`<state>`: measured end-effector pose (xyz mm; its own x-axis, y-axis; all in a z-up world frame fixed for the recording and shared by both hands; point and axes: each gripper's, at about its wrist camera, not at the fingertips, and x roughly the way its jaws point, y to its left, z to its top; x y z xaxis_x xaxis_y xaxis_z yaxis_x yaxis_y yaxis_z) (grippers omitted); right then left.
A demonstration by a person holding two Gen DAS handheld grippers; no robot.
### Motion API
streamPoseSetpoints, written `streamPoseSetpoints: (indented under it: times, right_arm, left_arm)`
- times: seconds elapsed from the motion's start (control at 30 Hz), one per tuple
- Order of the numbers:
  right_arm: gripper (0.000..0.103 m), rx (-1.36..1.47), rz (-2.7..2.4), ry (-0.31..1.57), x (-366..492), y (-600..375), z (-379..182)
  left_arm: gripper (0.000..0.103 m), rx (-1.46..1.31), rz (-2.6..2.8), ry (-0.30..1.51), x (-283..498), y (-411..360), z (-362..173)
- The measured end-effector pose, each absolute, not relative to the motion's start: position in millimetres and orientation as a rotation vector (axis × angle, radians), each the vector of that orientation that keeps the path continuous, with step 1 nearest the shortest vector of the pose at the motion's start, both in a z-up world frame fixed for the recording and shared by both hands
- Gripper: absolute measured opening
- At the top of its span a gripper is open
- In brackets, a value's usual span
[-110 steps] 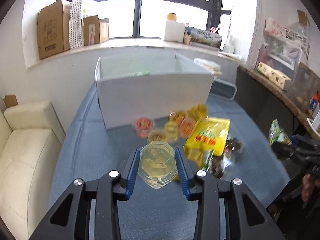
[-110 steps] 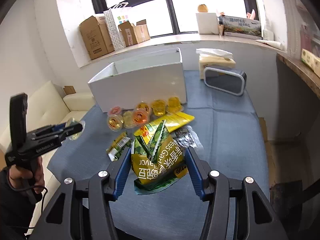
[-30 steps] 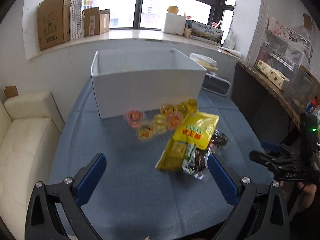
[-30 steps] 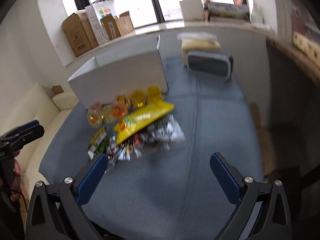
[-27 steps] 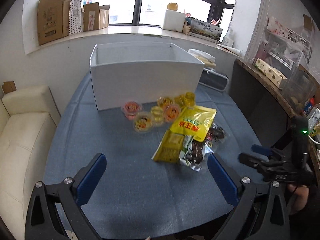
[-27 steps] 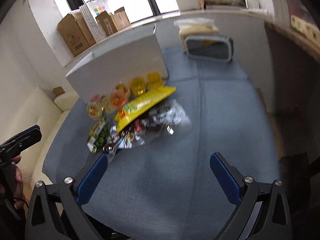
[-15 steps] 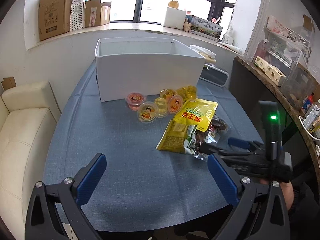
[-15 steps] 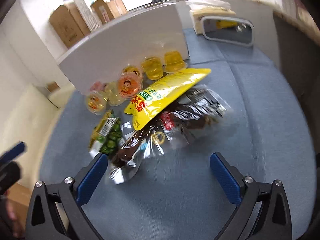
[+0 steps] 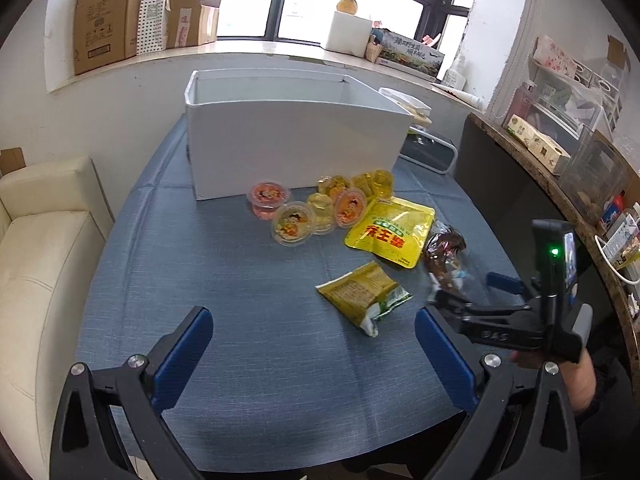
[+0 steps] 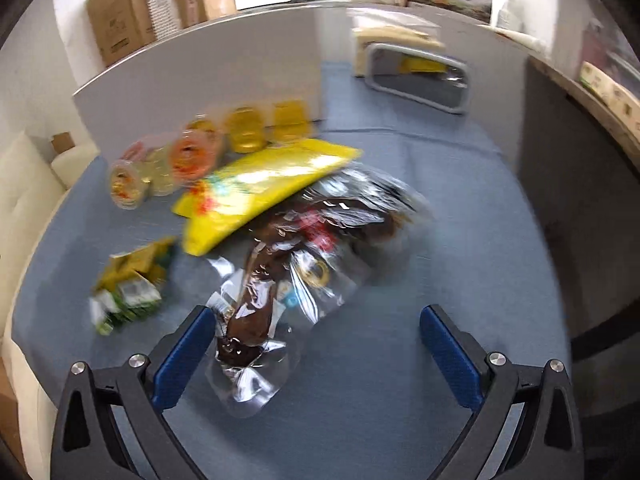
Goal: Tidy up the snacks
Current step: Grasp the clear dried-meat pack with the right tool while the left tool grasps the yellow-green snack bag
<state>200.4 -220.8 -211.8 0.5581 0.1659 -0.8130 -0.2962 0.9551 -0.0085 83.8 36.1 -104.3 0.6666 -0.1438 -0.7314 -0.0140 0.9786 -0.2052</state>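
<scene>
The clear bag of dark snacks (image 10: 280, 280) is seen lying flat on the blue table (image 10: 440, 208), beside the yellow pouch (image 10: 260, 184). The right gripper (image 10: 316, 344) is spread wide around its near end, untouched. The left gripper (image 9: 312, 344) is likewise released, empty.

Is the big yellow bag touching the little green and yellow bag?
Apart. In the left wrist view, bare blue cloth shows between the big yellow bag and the little green and yellow bag.

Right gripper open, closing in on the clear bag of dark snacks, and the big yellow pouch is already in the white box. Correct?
Not quite. The yellow pouch lies on the blue table in front of the white box, per the left wrist view. The right gripper is open at the clear bag.
</scene>
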Motion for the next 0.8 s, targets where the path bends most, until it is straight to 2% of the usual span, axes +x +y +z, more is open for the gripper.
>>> streamPoseSetpoints:
  times: [0.2,0.5,0.8]
  right_arm:
    - [0.103,-0.096,0.233,0.938,207.5,-256.8,-202.9]
    - [0.103,-0.147,0.226,0.942,231.2,-207.4,-208.8]
    - [0.103,-0.152,0.214,0.943,245.3,-198.9,-217.9]
  left_arm:
    - [0.103,-0.179,-0.104,0.85,89.0,18.4,-107.1]
    - [0.103,-0.152,-0.111,0.843,92.2,10.6,-103.3]
    - [0.103,-0.161,-0.102,0.857,96.5,16.7,-112.2]
